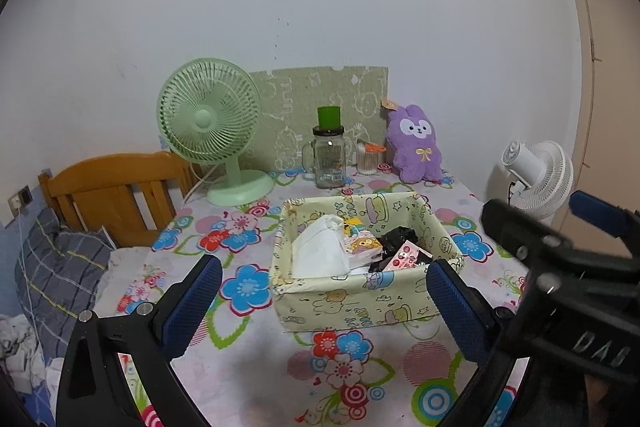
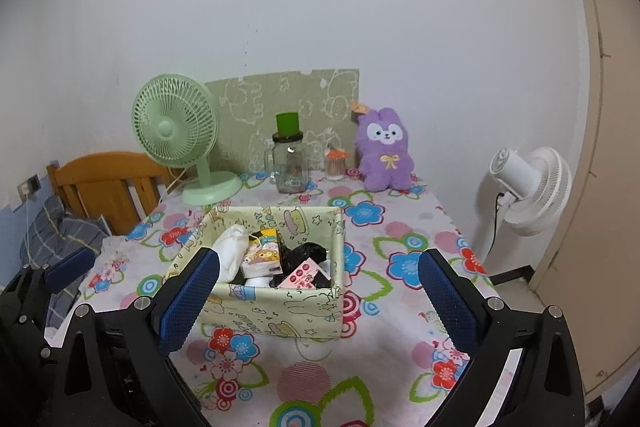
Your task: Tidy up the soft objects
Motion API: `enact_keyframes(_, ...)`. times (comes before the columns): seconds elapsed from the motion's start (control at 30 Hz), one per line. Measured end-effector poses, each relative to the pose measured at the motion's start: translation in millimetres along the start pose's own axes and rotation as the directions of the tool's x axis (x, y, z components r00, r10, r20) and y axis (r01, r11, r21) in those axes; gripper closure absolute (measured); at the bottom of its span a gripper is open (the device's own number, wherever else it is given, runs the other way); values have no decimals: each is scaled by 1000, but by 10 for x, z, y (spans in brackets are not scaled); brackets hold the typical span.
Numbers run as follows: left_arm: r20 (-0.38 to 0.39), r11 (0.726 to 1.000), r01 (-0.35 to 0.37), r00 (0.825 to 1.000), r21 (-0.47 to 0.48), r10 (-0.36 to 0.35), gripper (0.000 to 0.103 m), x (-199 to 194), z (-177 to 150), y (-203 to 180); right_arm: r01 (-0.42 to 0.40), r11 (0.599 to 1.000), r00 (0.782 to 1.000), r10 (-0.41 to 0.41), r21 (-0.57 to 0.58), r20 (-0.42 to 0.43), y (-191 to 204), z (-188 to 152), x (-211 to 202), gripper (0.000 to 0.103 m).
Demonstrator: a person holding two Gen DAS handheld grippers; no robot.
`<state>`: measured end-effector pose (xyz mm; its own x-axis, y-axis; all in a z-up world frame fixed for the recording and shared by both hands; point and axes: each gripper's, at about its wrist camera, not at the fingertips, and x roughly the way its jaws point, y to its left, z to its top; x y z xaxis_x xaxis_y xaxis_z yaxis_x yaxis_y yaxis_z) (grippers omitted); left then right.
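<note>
A pale yellow fabric box [image 1: 352, 303] [image 2: 280, 311] with cartoon prints stands on the flowered tablecloth. Inside lie a white soft bundle [image 1: 320, 247] [image 2: 232, 251], small printed packets [image 1: 360, 247] [image 2: 262, 255] and a black bag [image 1: 396, 239] [image 2: 304, 253]. A purple plush rabbit [image 1: 416, 145] [image 2: 384, 151] sits upright at the table's back, against the wall. My left gripper [image 1: 324, 303] is open, held before the box with nothing between its blue pads. My right gripper [image 2: 318, 295] is open too and empty, its body also showing at the right [image 1: 560, 267] of the left wrist view.
At the back stand a green desk fan [image 1: 212, 131] [image 2: 180, 135], a glass jar mug with a green cup on top [image 1: 329, 151] [image 2: 289, 155] and a cotton-swab pot [image 1: 368, 159] [image 2: 335, 165]. A white fan [image 1: 536, 175] [image 2: 528, 187] stands right of the table; a wooden chair [image 1: 112, 187] is to the left.
</note>
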<state>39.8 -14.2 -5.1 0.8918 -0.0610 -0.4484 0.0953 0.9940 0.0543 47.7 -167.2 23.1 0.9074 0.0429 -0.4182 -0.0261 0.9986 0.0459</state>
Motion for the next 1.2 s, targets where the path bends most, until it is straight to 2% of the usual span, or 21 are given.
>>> enact_keyframes(0.3, 58, 999, -32, 998, -24, 33, 0, -298, 49, 198, 33, 999, 999, -33, 9, 30, -53, -1, -259, 1)
enact_keyframes(0.8, 68, 997, -29, 997, -71, 34, 0, -523, 21, 366, 55, 997, 996, -59, 56, 67, -152, -74, -578, 0)
enact_keyframes(1.2, 72, 995, -19, 997, -96, 26, 0, -594, 13, 403, 42, 998, 997, -46, 51, 68, -128, -92, -594, 0)
